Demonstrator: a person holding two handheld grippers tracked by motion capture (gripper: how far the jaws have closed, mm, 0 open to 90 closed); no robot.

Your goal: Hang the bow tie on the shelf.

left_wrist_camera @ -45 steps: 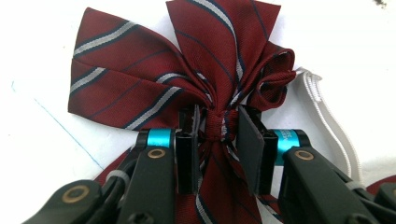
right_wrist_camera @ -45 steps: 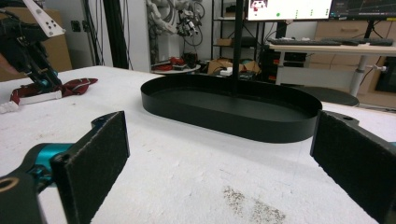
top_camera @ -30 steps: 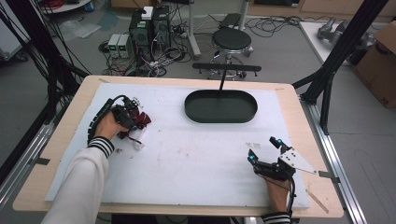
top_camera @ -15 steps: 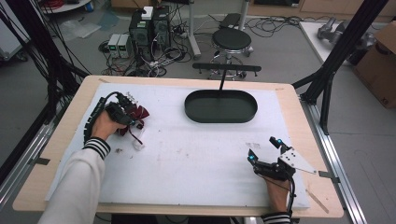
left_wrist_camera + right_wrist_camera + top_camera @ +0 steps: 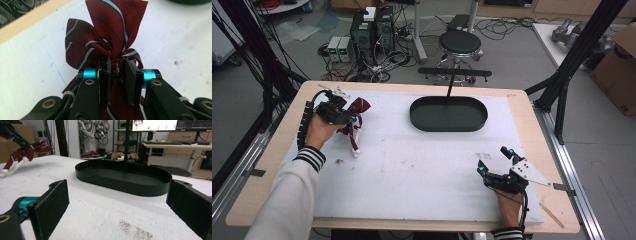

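A dark red striped bow tie (image 5: 360, 106) with a white strap hanging under it is held off the white mat at the far left. My left gripper (image 5: 343, 116) is shut on it; in the left gripper view the jaws pinch the bow tie's (image 5: 110, 40) centre knot, my left gripper (image 5: 117, 72). My right gripper (image 5: 496, 160) rests open near the front right of the mat, nothing between its pads (image 5: 53, 202). From the right gripper view the bow tie (image 5: 32, 150) shows far off at the left.
A black oval tray (image 5: 448, 114) sits at the back middle of the white mat (image 5: 422, 170); the tray (image 5: 125, 177) lies straight ahead of the right gripper. A black stand rises behind it. The wooden table edge (image 5: 272, 150) frames the mat.
My left gripper has lifted the bow tie and carried it a little farther back, so the strap now dangles. The right gripper has stayed where it was.
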